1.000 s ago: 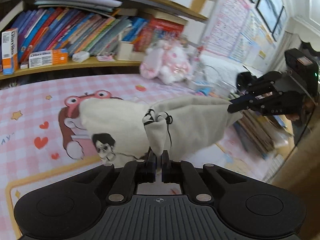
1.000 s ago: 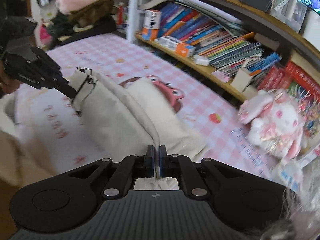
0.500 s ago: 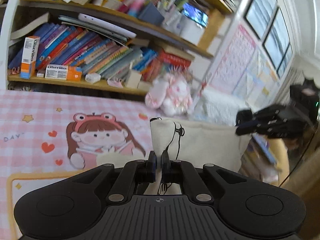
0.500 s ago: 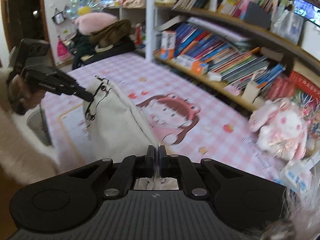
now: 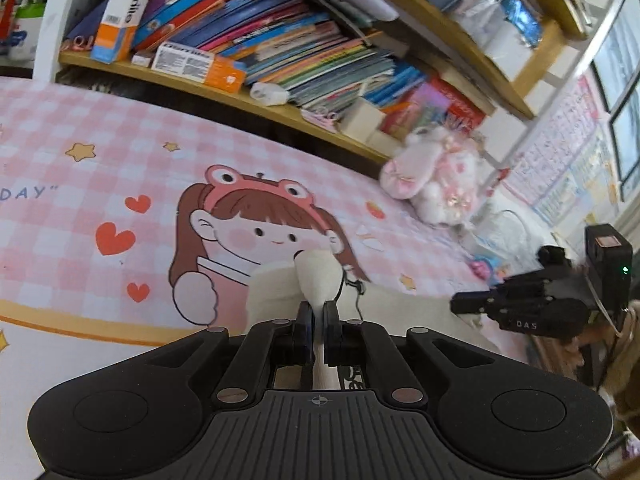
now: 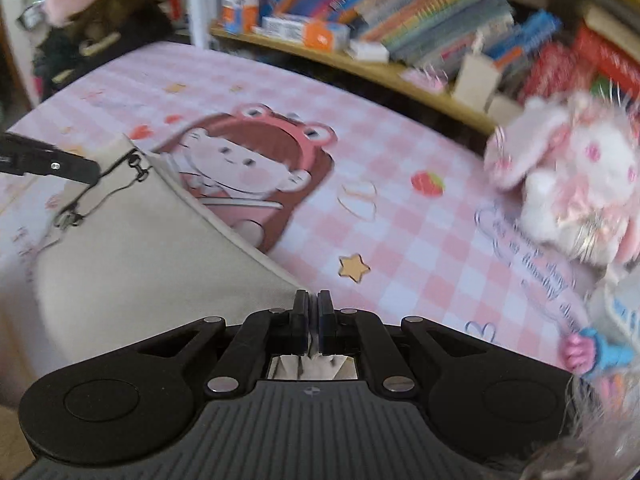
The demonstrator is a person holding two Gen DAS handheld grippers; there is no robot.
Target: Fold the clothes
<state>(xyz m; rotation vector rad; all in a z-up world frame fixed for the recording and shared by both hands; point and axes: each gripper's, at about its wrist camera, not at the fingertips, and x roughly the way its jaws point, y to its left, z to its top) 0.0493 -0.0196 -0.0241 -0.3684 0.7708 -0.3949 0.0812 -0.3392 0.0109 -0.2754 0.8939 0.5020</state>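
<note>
Left wrist view shows me the pink checked tablecloth (image 5: 120, 148) under the cream garment (image 6: 132, 248), stretched between my tools. My left gripper (image 5: 318, 312), jaws just easing apart, pinches one corner; my right gripper (image 6: 313, 300) clamps the other.

From my remote seat I count two grippers, the left gripper (image 5: 318, 312) and the right gripper (image 6: 313, 300), one cream garment (image 6: 132, 240), one pink checked mat (image 5: 120, 152), one plush rabbit (image 6: 568, 176), two orange-and-white boxes (image 5: 120, 16) on the shelf (image 5: 224, 94), one printed strawberry (image 6: 427, 182); the books are too many and too blurred to number
</note>
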